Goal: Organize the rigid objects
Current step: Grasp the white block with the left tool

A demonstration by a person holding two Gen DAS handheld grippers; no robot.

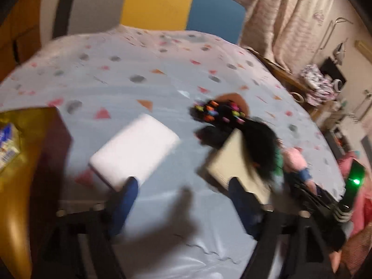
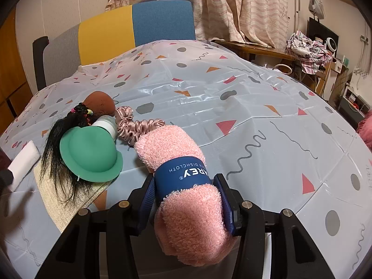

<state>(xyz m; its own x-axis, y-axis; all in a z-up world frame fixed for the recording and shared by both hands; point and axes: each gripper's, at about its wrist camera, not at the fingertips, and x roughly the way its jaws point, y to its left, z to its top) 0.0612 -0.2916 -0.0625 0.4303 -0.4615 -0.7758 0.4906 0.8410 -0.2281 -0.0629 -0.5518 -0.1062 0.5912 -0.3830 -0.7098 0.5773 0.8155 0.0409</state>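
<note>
The right gripper (image 2: pixel 186 200) is clamped on a rolled pink dishcloth (image 2: pixel 186 190) with a blue paper band — its blue pads press the roll from both sides just behind the band, and the far end of the roll lies on the table (image 2: pixel 232 93), which is covered in a pale plastic cloth printed with triangles, dots and squiggles.

The rest of the things crowd the near-left part of the table. A green hat-shaped piece (image 2: pixel 90 155) sits just left of the dishcloth, on top of a black hairpiece (image 2: pixel 53 153) with coloured beads, and both rest on a beige mat (image 2: pixel 69 197) that reaches toward the near edge. Behind the green piece a white-and-clear bottle (image 2: pixel 107 123) pokes out, with a brown rounded object (image 2: pixel 100 103) farther back. A pink satin scrunchie (image 2: pixel 134 125) touches the dishcloth's far end. A white block (image 2: pixel 23 162) lies close to the left edge.

From the dishcloth rightward to the right edge, and back to the far edge by the yellow-and-blue chair (image 2: pixel 137 30), the cloth carries nothing but its print.

The left wrist view is blurred. The left gripper (image 1: pixel 181 186) stands wide, with nothing between its fingers — one blue finger (image 1: pixel 125 200) overlaps the white block (image 1: pixel 134 148), the other the beige mat (image 1: pixel 234 162). A gold box (image 1: pixel 25 153) occupies the left edge.
</note>
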